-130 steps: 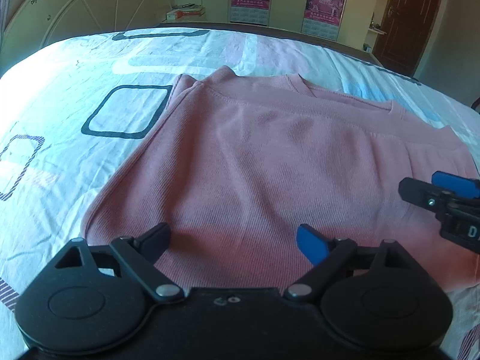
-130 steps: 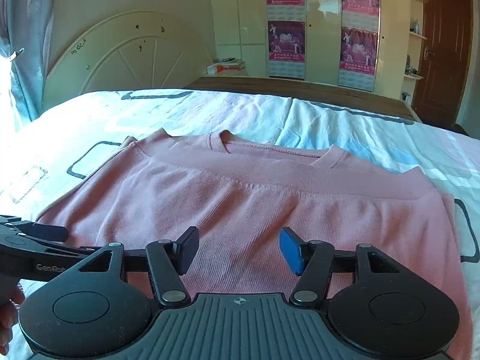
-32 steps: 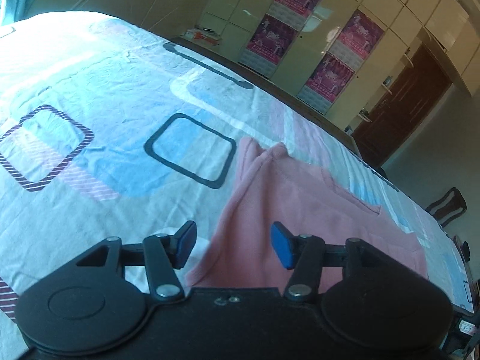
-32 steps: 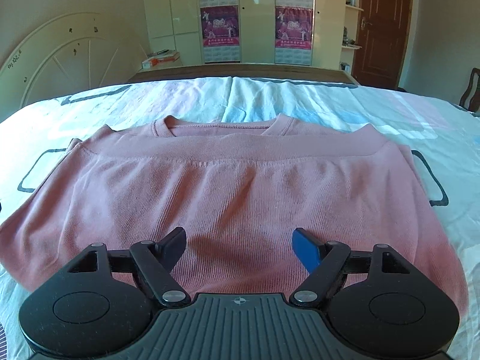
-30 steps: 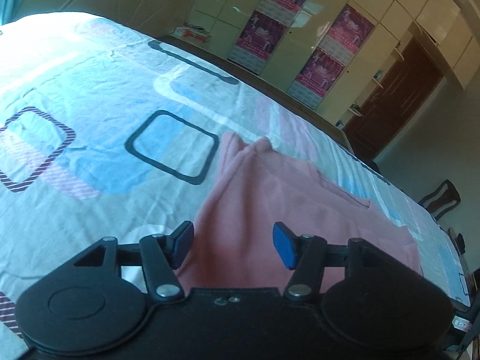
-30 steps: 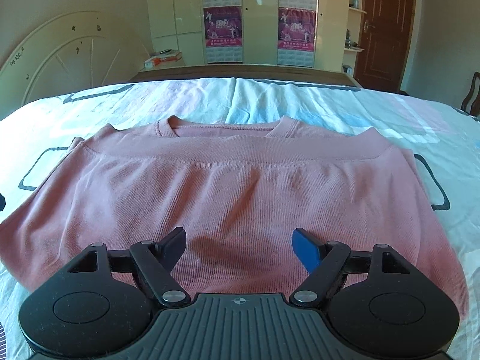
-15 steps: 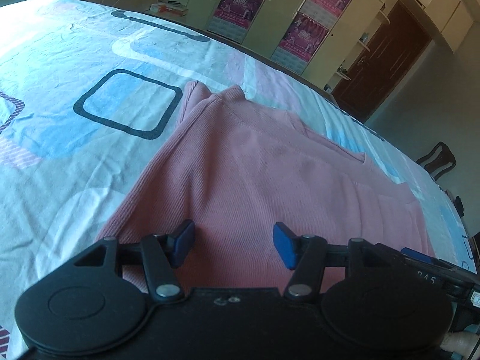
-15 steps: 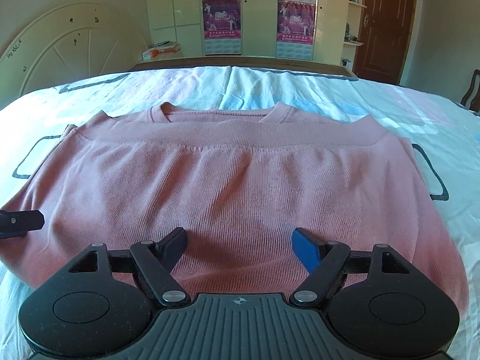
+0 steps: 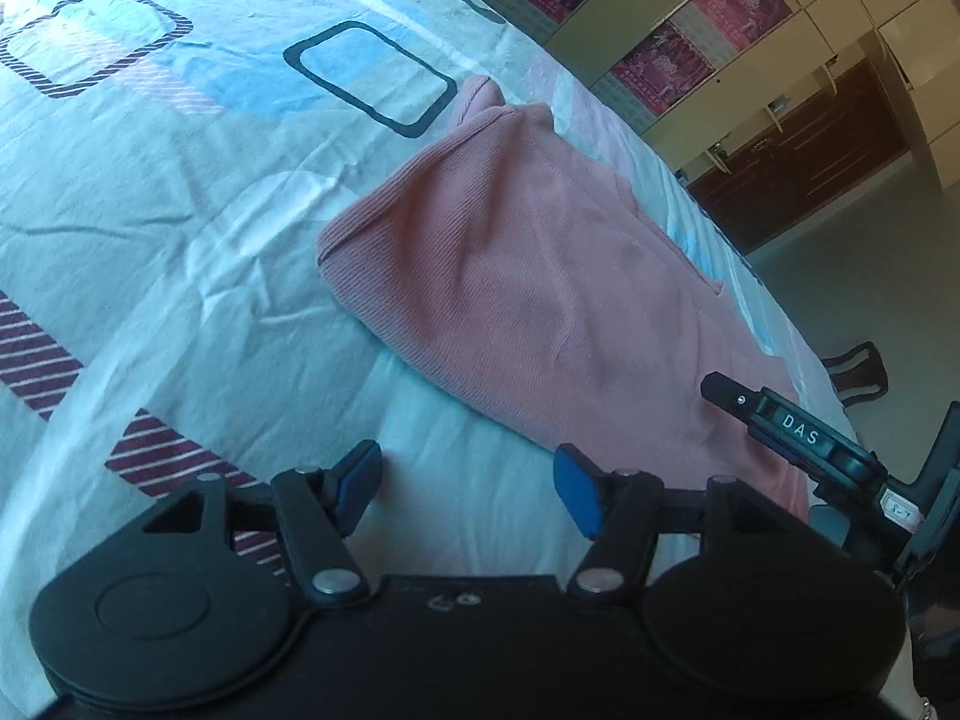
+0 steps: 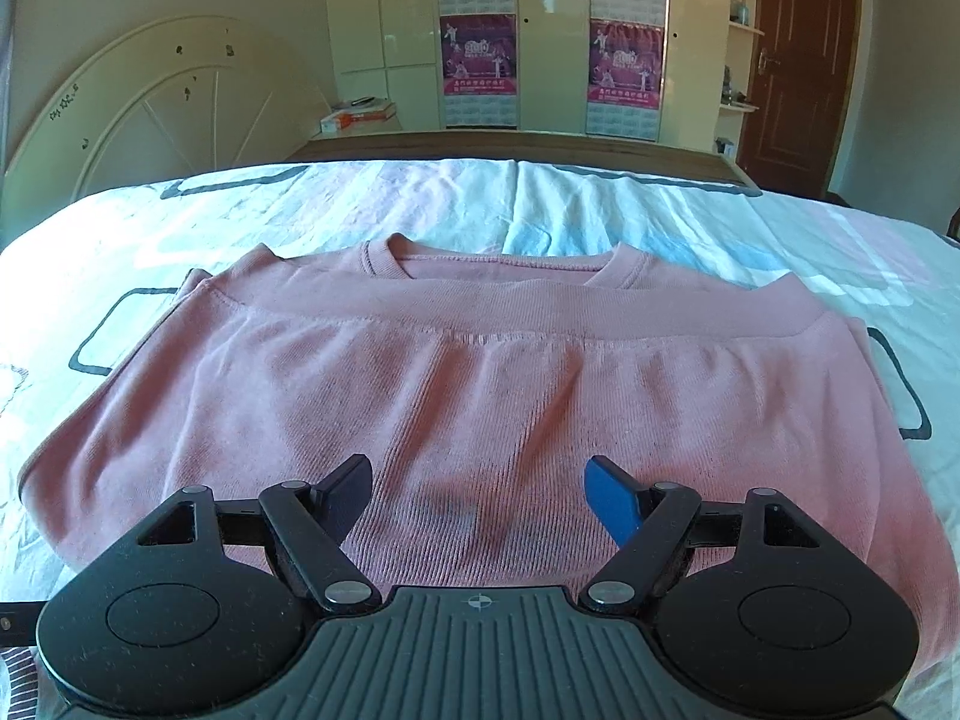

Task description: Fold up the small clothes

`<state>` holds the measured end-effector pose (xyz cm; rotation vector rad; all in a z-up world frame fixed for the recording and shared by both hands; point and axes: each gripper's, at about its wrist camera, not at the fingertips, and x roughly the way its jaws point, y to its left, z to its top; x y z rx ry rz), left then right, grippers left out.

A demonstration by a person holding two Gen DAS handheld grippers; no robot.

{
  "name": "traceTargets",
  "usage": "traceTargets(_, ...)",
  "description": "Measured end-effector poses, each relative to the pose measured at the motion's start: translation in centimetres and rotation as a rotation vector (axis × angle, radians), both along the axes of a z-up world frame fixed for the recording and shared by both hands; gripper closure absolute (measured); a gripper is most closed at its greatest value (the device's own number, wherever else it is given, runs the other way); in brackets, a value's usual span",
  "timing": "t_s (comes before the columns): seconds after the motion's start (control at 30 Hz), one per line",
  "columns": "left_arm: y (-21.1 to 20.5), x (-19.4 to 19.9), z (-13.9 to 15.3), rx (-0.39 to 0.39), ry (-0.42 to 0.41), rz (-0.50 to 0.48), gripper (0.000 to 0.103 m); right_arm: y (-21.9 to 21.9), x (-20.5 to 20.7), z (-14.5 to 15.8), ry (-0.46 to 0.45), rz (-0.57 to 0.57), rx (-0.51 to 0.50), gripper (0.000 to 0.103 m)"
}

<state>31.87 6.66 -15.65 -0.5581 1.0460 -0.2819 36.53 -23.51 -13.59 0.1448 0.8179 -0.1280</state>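
A pink knit sweater [image 10: 480,396] lies folded on the bed, its ribbed hem band doubled up near the collar. My right gripper [image 10: 480,495] is open and empty, just above the sweater's near folded edge. My left gripper [image 9: 468,489] is open and empty over the bare sheet, in front of the sweater's [image 9: 540,288] near left edge and not touching it. The right gripper's finger [image 9: 780,420] shows at the right of the left wrist view.
The patterned bedsheet [image 9: 180,192] spreads around the sweater. A curved white headboard [image 10: 156,120] stands at the back left. Wardrobes with posters [image 10: 552,36] and a brown door [image 10: 792,60] are behind the bed's wooden edge [image 10: 516,147].
My left gripper has drawn back off the sweater toward the near left, over bare sheet. My right gripper has hardly moved. The sweater lies as before.
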Motion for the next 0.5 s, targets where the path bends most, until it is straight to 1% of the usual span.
traceTargets(0.07, 0.1, 0.6, -0.4, -0.048, -0.016, 0.024, 0.041, 0.3, 0.1, -0.1, -0.001, 0.004, -0.006, 0.026)
traceTargets(0.1, 0.2, 1.2, -0.8, -0.084, -0.023, 0.043, 0.041, 0.4, 0.1, 0.0, -0.008, 0.003, -0.010, 0.026)
traceTargets(0.13, 0.3, 1.8, -1.0, -0.111, -0.030, 0.062, 0.041, 0.5, 0.2, 0.0, -0.014, 0.000, -0.013, 0.038)
traceTargets(0.17, 0.2, 2.4, -1.3, -0.143, -0.030, 0.076, 0.041, 0.5, 0.2, 0.0, -0.016, 0.003, -0.011, 0.061)
traceTargets(0.2, 0.3, 3.0, -1.5, -0.168, -0.033, 0.087, 0.041, 0.5, 0.4, 0.0, -0.009, 0.005, -0.007, 0.069)
traceTargets(0.23, 0.2, 3.8, -1.9, -0.193, -0.036, 0.104, 0.041, 0.4, 0.5, -0.1, -0.006, 0.003, -0.002, 0.074)
traceTargets(0.27, 0.1, 4.3, -2.1, -0.210, -0.044, 0.115, 0.042, 0.3, 0.6, -0.2, -0.008, 0.000, 0.002, 0.076)
traceTargets(0.3, -0.1, 4.9, -2.3, -0.221, -0.050, 0.120, 0.043, 0.2, 0.8, -0.2, -0.008, -0.002, 0.008, 0.076)
traceTargets(0.4, -0.7, 6.3, -2.8, -0.235, -0.067, 0.130, 0.051, 0.3, 0.8, -0.1, -0.012, -0.012, -0.007, 0.076)
traceTargets(0.47, -1.0, 7.1, -3.2, -0.233, -0.072, 0.135, 0.065, 0.3, 1.0, -0.4, 0.004, -0.012, -0.014, 0.076)
traceTargets(0.5, -1.2, 7.4, -3.3, -0.228, -0.077, 0.141, 0.069, 0.4, 1.2, -0.8, 0.022, -0.009, -0.015, 0.076)
